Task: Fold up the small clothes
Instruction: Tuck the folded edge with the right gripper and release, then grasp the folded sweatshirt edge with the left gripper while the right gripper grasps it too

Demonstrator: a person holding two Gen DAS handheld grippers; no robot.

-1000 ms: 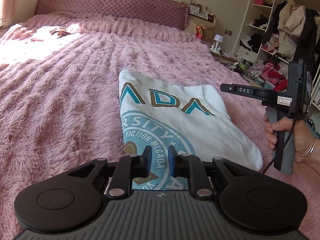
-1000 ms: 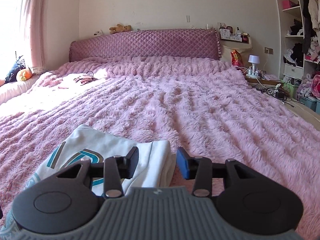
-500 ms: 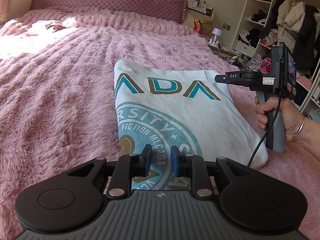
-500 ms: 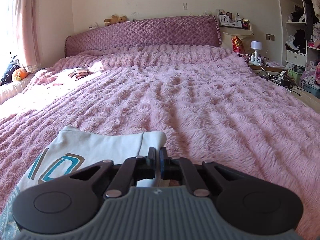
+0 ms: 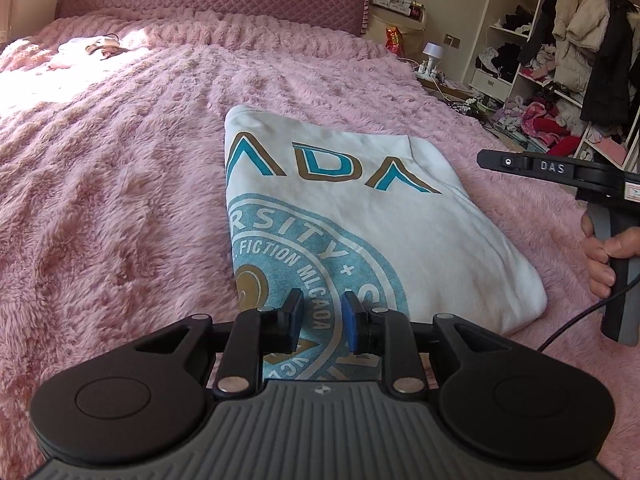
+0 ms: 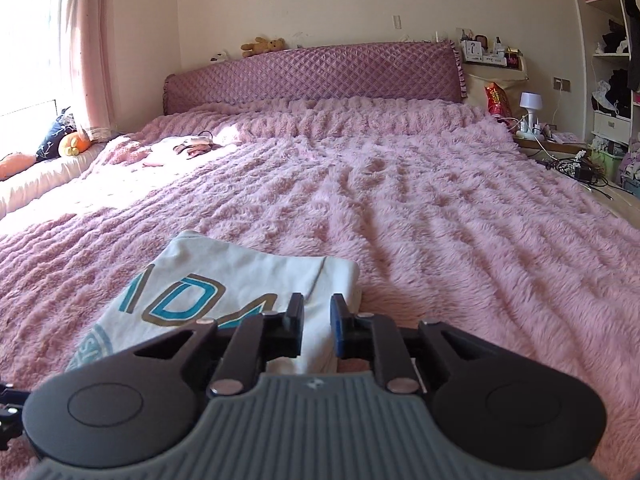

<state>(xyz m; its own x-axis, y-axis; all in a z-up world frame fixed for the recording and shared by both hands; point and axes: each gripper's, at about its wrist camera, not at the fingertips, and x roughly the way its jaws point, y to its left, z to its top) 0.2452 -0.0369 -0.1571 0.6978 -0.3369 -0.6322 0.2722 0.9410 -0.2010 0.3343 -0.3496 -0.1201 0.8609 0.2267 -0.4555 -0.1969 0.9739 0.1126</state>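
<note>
A white folded garment (image 5: 360,216) with teal and gold lettering and a round teal print lies flat on the pink fluffy bedspread (image 5: 112,184). It also shows in the right wrist view (image 6: 240,284). My left gripper (image 5: 322,312) hovers over its near edge, jaws a little apart and empty. My right gripper (image 6: 317,316) is above the garment's right side, jaws slightly apart with nothing between them. In the left wrist view the right gripper's body (image 5: 560,172) shows at the right edge, held by a hand (image 5: 604,252).
A quilted purple headboard (image 6: 320,76) stands at the far end. Small clothes (image 6: 192,146) lie near the pillows at far left. A bedside stand with a lamp (image 6: 530,112) and cluttered shelves with hanging coats (image 5: 580,40) are to the right of the bed.
My right gripper opened a little after being shut half a second ago, and rose back from the garment's edge. My left gripper opened slightly wider and pulled back a little.
</note>
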